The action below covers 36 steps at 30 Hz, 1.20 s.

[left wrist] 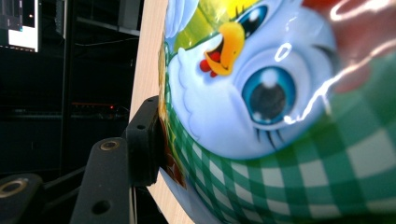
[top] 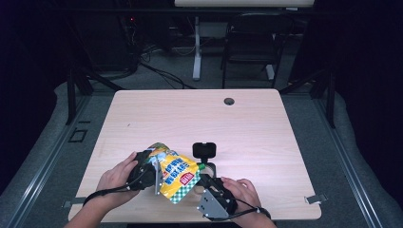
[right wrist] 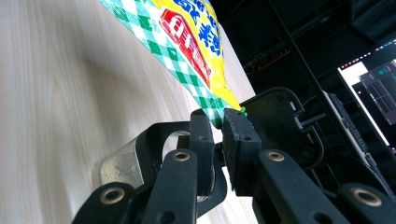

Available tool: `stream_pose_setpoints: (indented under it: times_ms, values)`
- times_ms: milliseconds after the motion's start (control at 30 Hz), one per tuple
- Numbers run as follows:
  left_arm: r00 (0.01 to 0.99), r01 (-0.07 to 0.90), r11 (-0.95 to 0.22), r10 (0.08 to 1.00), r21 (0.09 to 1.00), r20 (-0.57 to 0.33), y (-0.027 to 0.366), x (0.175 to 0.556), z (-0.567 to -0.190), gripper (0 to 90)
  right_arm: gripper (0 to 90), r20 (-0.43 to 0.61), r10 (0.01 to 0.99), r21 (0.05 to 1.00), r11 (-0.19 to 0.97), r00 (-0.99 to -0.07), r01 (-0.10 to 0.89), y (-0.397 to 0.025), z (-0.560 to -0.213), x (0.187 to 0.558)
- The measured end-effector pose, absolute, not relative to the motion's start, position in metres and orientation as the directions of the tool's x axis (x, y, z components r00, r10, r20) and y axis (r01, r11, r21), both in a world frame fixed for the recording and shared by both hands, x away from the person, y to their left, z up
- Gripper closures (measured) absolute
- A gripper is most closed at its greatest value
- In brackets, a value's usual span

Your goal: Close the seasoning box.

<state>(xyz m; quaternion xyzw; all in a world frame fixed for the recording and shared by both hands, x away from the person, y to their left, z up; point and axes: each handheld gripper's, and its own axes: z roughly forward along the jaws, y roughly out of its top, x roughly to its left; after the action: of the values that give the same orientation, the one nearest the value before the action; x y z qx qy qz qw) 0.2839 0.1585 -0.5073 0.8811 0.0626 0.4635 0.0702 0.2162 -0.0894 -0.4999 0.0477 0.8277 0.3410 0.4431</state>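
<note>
A glossy yellow snack bag (top: 177, 175) with a green-check bottom is held up off the wooden table (top: 247, 128) near its front edge. My left gripper (top: 153, 175) grips its left side. In the left gripper view one black finger (left wrist: 142, 140) presses against the bag (left wrist: 280, 102), whose cartoon bird print hides the other finger. My right gripper (right wrist: 218, 123) is shut on a green-check corner of the bag (right wrist: 187, 42); in the high view this gripper (top: 203, 179) sits at the bag's right.
A black holder (top: 204, 150) stands just behind the bag, and at its foot is a small clear container (right wrist: 116, 170) with pale powder. A cable hole (top: 229, 101) lies at the table's far side. A chair (top: 252, 42) stands beyond the table.
</note>
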Motion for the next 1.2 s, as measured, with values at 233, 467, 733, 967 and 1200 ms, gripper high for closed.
stream_pose_setpoints:
  times_ms: [233, 467, 733, 967, 1200]
  values:
    - [0.552, 0.039, -0.985, 0.162, 0.169, 0.818, 0.1575, 0.2838, -0.5072, 45.9, 85.3, -0.713, 0.37, 0.59, 0.776, -0.596, -0.224, -0.0883, -0.5003, 0.2158]
    - [0.547, 0.035, -0.988, 0.147, 0.152, 0.824, 0.1568, 0.2829, -0.5063, 46.0, 88.5, -0.722, 0.361, 0.578, 0.783, -0.59, -0.228, -0.0874, -0.5009, 0.2146]
    - [0.545, 0.034, -0.99, 0.132, 0.135, 0.828, 0.1563, 0.2823, -0.5044, 46.0, 90.0, -0.726, 0.358, 0.573, 0.787, -0.587, -0.228, -0.0865, -0.5014, 0.2138]
    - [0.534, 0.023, -0.989, 0.134, 0.144, 0.835, 0.1555, 0.2826, -0.5046, 46.0, 90.0, -0.722, 0.357, 0.574, 0.787, -0.593, -0.224, -0.0871, -0.5009, 0.2138]
    - [0.528, 0.017, -0.991, 0.123, 0.134, 0.84, 0.1552, 0.2826, -0.5034, 46.0, 90.0, -0.719, 0.359, 0.577, 0.786, -0.595, -0.223, -0.0874, -0.5015, 0.2135]
